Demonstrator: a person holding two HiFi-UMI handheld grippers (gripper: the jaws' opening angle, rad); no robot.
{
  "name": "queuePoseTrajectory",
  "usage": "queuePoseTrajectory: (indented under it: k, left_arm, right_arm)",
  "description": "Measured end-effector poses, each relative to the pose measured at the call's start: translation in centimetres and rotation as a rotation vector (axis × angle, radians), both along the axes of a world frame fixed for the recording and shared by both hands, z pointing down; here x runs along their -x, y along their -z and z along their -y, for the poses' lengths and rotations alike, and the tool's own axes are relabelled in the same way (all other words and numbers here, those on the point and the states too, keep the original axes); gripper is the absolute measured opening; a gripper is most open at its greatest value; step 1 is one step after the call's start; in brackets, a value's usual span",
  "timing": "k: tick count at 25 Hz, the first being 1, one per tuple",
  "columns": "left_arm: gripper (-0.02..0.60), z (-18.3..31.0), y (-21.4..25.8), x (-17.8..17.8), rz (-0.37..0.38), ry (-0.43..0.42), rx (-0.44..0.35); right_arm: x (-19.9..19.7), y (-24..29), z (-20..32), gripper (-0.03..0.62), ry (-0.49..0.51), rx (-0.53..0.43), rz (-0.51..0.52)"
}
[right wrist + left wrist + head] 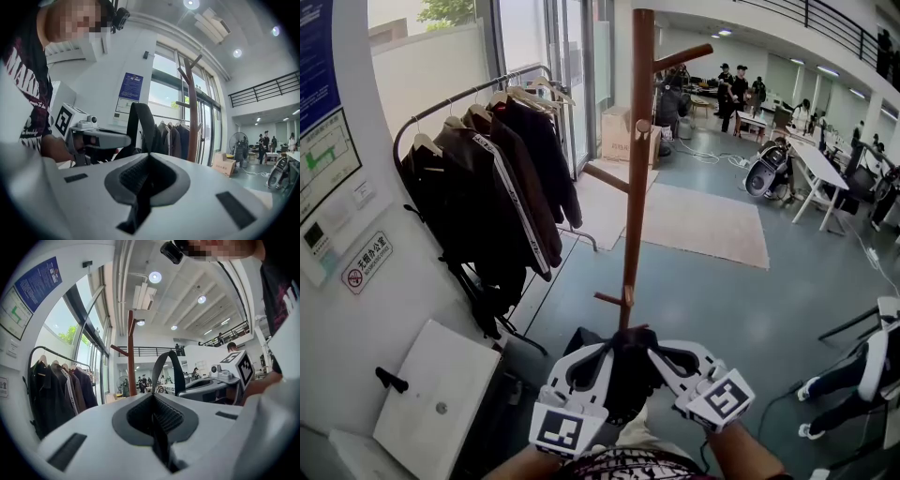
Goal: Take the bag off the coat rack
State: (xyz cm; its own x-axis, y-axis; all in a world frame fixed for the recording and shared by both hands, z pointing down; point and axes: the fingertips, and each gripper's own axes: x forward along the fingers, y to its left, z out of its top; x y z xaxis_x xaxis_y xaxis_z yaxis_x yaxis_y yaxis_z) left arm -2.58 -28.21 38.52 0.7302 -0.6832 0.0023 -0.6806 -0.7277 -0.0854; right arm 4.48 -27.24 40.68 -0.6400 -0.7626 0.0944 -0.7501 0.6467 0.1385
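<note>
The wooden coat rack [636, 187] stands upright in the middle of the head view, with short pegs low on its pole. A black bag [624, 382] hangs between my two grippers, just in front of the pole's foot. My left gripper [607, 351] is shut on one black strap [167, 365], which loops up above the closed jaws. My right gripper [656, 352] is shut on the other strap [140, 123]. In both gripper views the rack pole [131, 357] [192, 112] stands behind the straps, apart from them. Each gripper view shows the other gripper [220, 380] [93, 136] close beside it.
A garment rail with several dark jackets [492, 164] runs along the left wall. A white panel [441, 398] leans at lower left. A beige rug [703, 223] and a cardboard box [619, 133] lie beyond the rack. Desks and people fill the far right; someone's legs [848, 380] show at the right edge.
</note>
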Motion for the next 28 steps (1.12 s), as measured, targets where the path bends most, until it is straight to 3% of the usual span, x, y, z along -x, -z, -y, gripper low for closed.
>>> queuePoseTrajectory:
  k: [14,22,28]
  left_arm:
    - [0.009,0.4,1.3,-0.2,0.035,-0.015,-0.032]
    - [0.009,1.5,-0.1,-0.8,0.056,-0.009,0.006]
    - [0.009,3.7,-1.4,-1.8,0.087,-0.018,-0.013]
  right_arm:
    - [0.0,0.8,0.4,0.009,0.02,0.004,-0.034]
    - [-0.6,-0.2,1.5,0.009,0.025,0.042,-0.029]
    - [-1.3,-1.2,3.9,0.009,0.0,0.067,0.012]
